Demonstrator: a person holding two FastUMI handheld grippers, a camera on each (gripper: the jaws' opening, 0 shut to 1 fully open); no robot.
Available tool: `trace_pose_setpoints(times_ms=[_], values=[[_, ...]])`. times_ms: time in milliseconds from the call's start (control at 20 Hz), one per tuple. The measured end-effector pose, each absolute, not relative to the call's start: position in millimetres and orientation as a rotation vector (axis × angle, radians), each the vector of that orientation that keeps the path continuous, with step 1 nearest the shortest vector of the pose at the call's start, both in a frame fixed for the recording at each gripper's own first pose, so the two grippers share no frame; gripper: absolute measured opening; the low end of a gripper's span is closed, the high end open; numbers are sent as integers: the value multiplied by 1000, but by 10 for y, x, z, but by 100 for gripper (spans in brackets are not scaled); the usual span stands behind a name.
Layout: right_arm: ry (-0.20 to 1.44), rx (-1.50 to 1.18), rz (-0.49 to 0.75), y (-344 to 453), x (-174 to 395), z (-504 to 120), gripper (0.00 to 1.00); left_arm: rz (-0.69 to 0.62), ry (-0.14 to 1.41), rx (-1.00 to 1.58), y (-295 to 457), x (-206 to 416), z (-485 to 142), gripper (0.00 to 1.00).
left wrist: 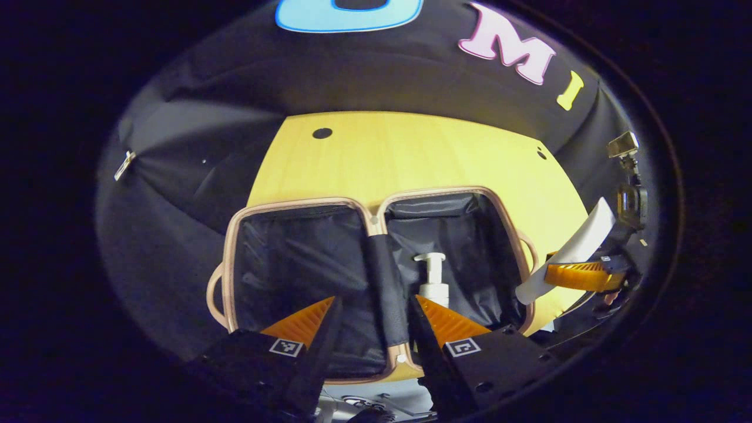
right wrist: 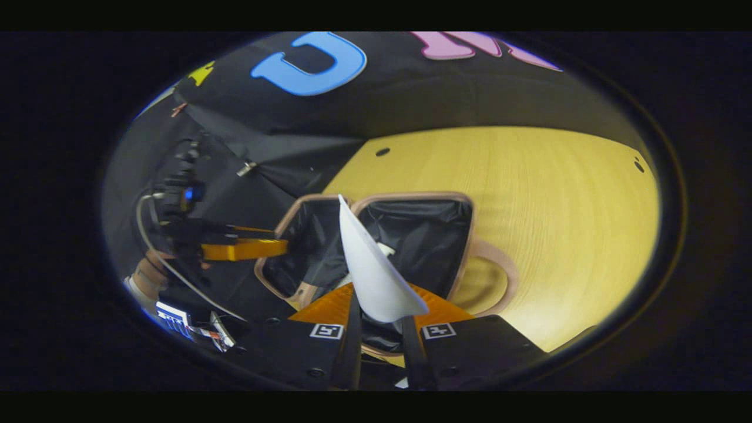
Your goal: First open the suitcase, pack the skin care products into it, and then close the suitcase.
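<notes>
The suitcase (left wrist: 305, 202) lies open on the yellow table, both black-lined halves facing up. A white pump bottle (left wrist: 433, 276) lies in its right half. My left gripper (left wrist: 375, 299) hovers open over the near middle of the case, with nothing between its fingers. In the right gripper view, my right gripper (right wrist: 382, 294) is shut on a white tube (right wrist: 370, 264), held over the suitcase (right wrist: 411, 195). The left gripper view shows that tube (left wrist: 573, 252) and the right gripper (left wrist: 581, 275) just past the case's right rim. A sliver of the pump bottle (right wrist: 385, 248) peeks out behind the tube.
The wooden table (right wrist: 558, 205) stretches bare beyond and to the right of the case. A suitcase handle (right wrist: 499, 264) sticks out on the right side, another handle (left wrist: 212, 294) on the left. The left gripper (right wrist: 244, 249) and a hand (right wrist: 150, 270) show at the left.
</notes>
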State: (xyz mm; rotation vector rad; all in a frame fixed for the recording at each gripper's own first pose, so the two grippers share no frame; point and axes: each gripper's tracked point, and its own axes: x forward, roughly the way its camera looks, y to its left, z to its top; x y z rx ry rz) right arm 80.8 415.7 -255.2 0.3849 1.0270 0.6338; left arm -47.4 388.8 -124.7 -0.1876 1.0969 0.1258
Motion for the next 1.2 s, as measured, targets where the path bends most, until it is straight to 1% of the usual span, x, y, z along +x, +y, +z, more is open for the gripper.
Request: trace_pose_setpoints(times_ms=[50, 100, 250, 300, 350, 400, 450, 500, 550, 650, 700, 750, 800, 850, 900, 950, 1000, 1050, 1100, 1150, 1200], values=[[1094, 382, 630, 4242, 741, -2717, 25, 163, 1093, -214, 4067, -593, -1224, 73], [1161, 389, 624, 4324, 664, -2858, 34, 199, 1089, -244, 4248, -705, -1207, 73], [1327, 424, 585, 4508, 518, -3186, 34, 309, 1078, -312, 4717, -1054, -1263, 75], [1375, 401, 555, 4513, 473, -3296, 27, 344, 1077, -323, 4872, -1156, -1294, 76], [1407, 409, 546, 4533, 463, -3311, 34, 377, 1083, -332, 5024, -1292, -1338, 76], [1427, 410, 519, 4553, 467, -3337, 41, 401, 1090, -342, 5124, -1371, -1406, 81], [1447, 409, 485, 4538, 475, -3373, 27, 420, 1097, -350, 5224, -1434, -1450, 75], [1474, 392, 447, 4489, 454, -3403, 37, 442, 1102, -357, 5309, -1494, -1489, 75], [1472, 369, 411, 4429, 462, -3463, 41, 460, 1110, -372, 5369, -1537, -1530, 75], [1471, 398, 374, 4423, 496, -3428, 41, 478, 1116, -412, 5439, -1577, -1637, 75], [1472, 416, 357, 4472, 514, -3404, 43, 481, 1122, -421, 5492, -1587, -1683, 75], [1468, 432, 340, 4475, 526, -3376, 32, 484, 1126, -422, 5534, -1595, -1722, 75], [1460, 450, 330, 4466, 522, -3333, 34, 487, 1127, -416, 5590, -1587, -1743, 75], [1451, 463, 323, 4455, 512, -3296, 45, 488, 1129, -407, 5631, -1567, -1747, 75], [1433, 485, 324, 4449, 506, -3220, 50, 488, 1131, -397, 5681, -1534, -1776, 75], [1412, 502, 331, 4440, 489, -3124, 67, 486, 1133, -389, 5729, -1512, -1796, 75], [1382, 508, 347, 4417, 486, -3036, 72, 488, 1135, -380, 5782, -1485, -1812, 75], [1340, 512, 369, 4404, 479, -2919, 88, 491, 1142, -377, 5835, -1466, -1845, 75], [1284, 504, 382, 4378, 514, -2811, 88, 497, 1149, -377, 5884, -1441, -1874, 75], [1233, 472, 391, 4327, 536, -2727, 75, 502, 1155, -372, 5945, -1420, -1888, 75], [1184, 418, 394, 4252, 563, -2681, 88, 507, 1158, -365, 6024, -1380, -1903, 75]])
